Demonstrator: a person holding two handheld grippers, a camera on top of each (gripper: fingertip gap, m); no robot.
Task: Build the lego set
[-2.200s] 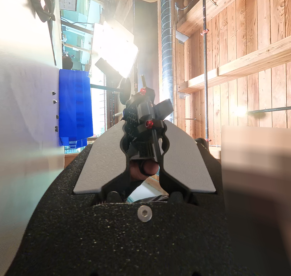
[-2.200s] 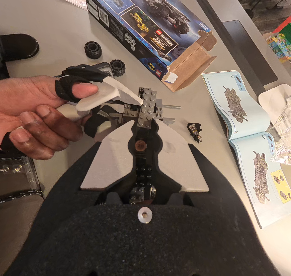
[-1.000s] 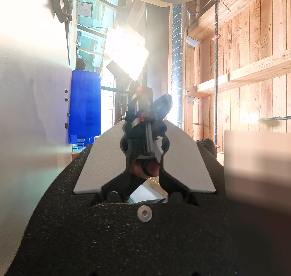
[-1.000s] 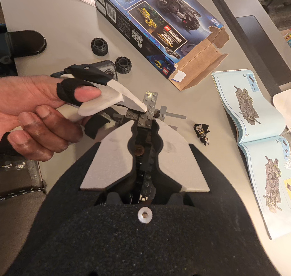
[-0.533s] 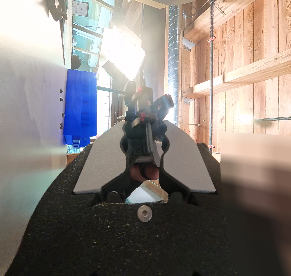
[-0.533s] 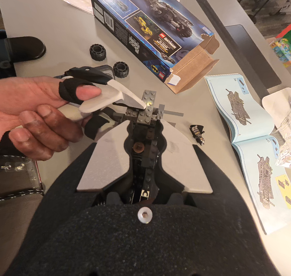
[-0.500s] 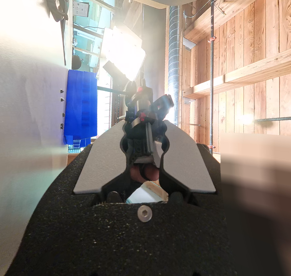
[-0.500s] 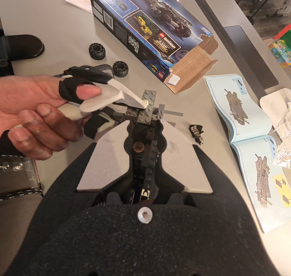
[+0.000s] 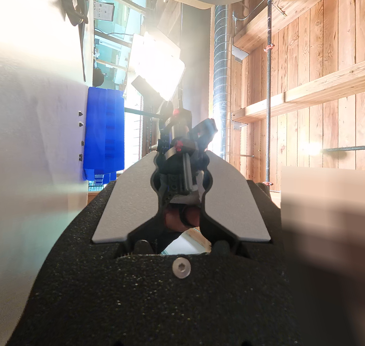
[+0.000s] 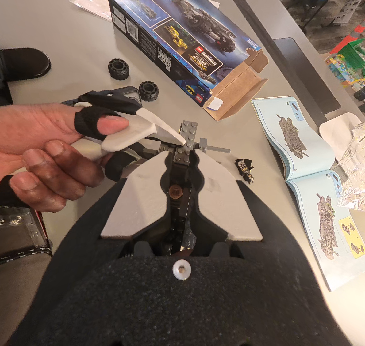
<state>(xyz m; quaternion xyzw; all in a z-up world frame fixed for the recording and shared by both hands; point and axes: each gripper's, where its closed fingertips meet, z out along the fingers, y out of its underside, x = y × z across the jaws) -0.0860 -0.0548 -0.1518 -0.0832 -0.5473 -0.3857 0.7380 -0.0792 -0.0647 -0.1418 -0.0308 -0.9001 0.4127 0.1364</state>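
Right wrist view: our right claw (image 10: 182, 151) is nearly closed, its pads pressing on a grey and black brick model (image 10: 184, 145) that runs back between its fingers. Our left claw (image 10: 177, 142) comes in from the left in a hand (image 10: 45, 145); its white fingertip (image 10: 173, 137) touches the model's grey studded plate. A grey axle (image 10: 218, 149) sticks out to the right. On the grey surface (image 10: 59, 30) beyond lie two black tyres (image 10: 118, 71) — near a blue box (image 10: 177, 38) with an open flap — a small black figure (image 10: 245, 167) and an open booklet (image 10: 308, 170).

Left wrist view: the left claw (image 9: 181, 155) is partly open and grips the same model (image 9: 183, 149) — dark, with red pins — against a wooden wall (image 9: 306, 80) and a blue bin (image 9: 104, 131).
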